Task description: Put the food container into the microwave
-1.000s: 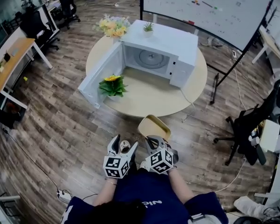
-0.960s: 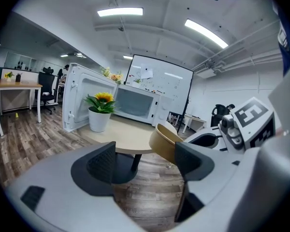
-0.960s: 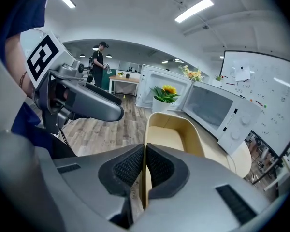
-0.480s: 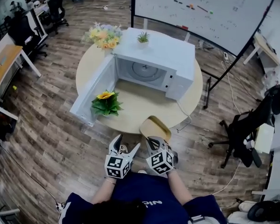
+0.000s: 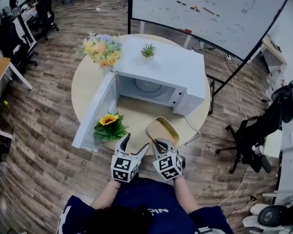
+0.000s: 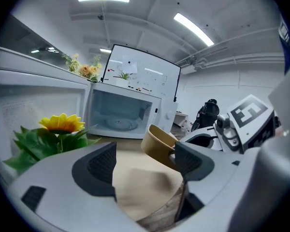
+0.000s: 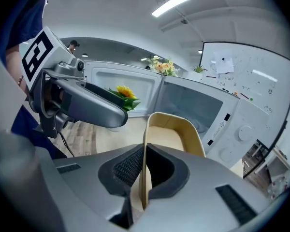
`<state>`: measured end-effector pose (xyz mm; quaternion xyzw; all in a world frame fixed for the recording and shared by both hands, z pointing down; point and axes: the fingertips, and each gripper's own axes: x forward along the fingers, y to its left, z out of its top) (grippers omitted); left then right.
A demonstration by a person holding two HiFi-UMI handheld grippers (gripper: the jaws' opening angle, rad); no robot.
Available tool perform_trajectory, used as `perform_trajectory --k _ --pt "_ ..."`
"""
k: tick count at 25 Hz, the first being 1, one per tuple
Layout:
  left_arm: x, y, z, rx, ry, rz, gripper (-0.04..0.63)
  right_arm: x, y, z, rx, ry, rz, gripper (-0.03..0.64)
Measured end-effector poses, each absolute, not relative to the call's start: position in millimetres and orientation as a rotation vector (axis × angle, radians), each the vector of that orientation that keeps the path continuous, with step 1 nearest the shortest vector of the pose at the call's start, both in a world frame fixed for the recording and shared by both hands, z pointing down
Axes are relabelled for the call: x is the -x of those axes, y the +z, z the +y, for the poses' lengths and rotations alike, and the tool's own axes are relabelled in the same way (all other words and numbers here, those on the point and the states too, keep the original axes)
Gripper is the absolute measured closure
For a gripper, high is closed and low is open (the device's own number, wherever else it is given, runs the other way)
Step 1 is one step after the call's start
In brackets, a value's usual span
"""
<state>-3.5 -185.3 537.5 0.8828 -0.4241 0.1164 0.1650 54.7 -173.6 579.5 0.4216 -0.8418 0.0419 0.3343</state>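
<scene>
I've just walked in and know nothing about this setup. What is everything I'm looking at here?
Round wooden table: one, beige, middle of the room.
Microwave oven: one, white, on the table, door swung open.
Potted sunflower plant: one, yellow and green, on the table by the open door.
Flower bouquet: one, yellow and pale mixed, on the table left of the microwave.
Small potted plant: one, green, on top of the microwave.
Rectangular food container: one, tan, over the table's near edge.
Whiteboard: one, white, behind the table.
Office chair: one nearby, black, right of the table.
Left gripper: grey, jaws apart, empty.
Right gripper: grey, jaws closed on the container's wall.
</scene>
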Motion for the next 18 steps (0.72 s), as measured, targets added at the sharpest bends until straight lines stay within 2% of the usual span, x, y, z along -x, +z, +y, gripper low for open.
perform_trajectory --k 18 --pt "17 547 -240 -2.519 0.379 -1.020 0.242 -20 584 -240 -1.169 0.175 -2.126 0.591"
